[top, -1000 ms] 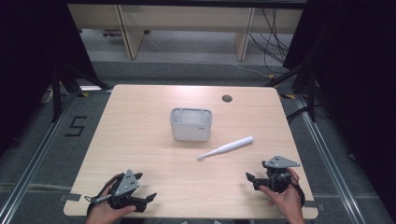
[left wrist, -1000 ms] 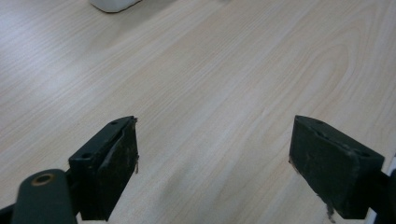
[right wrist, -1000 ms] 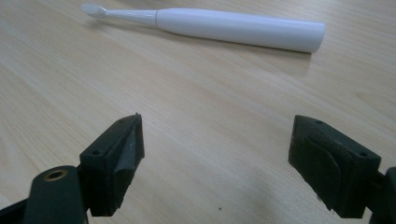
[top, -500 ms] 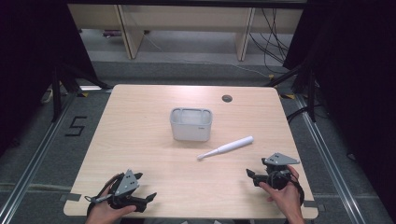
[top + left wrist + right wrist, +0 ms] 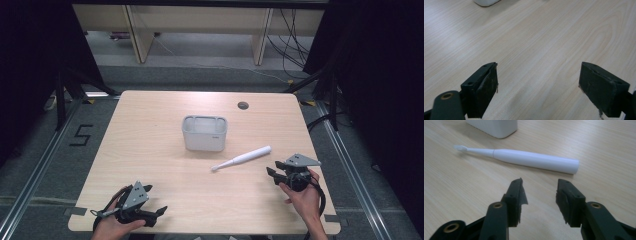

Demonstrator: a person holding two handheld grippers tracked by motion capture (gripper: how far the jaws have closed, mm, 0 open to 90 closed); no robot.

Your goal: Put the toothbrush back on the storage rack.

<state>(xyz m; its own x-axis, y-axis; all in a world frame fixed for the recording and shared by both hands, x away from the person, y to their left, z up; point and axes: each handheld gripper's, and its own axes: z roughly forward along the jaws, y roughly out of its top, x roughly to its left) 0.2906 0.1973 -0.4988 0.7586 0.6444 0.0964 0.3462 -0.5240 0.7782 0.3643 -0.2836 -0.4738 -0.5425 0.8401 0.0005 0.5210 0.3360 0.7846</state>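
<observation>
White slim plastic electric toothbrush [image 5: 524, 158] lies flat just right-front of white plastic bin [image 5: 204, 133] | long axis crosswise ahead of right gripper [image 5: 540, 192], brush head toward bin | right jaws just narrowing, nothing between | left gripper [image 5: 539, 82] agape, farther off

The left gripper [image 5: 539, 82] sits low over the bench [image 5: 544, 37], its two black jaws rising from the bottom edge and standing wide apart, with bare light wood grain between them. The inner pad faces are worn, with frayed edges. Nothing lies between the jaws. At the top edge, left of centre, the rounded base of a white container [image 5: 486, 2] rests on the bench, well apart from the jaws.
</observation>
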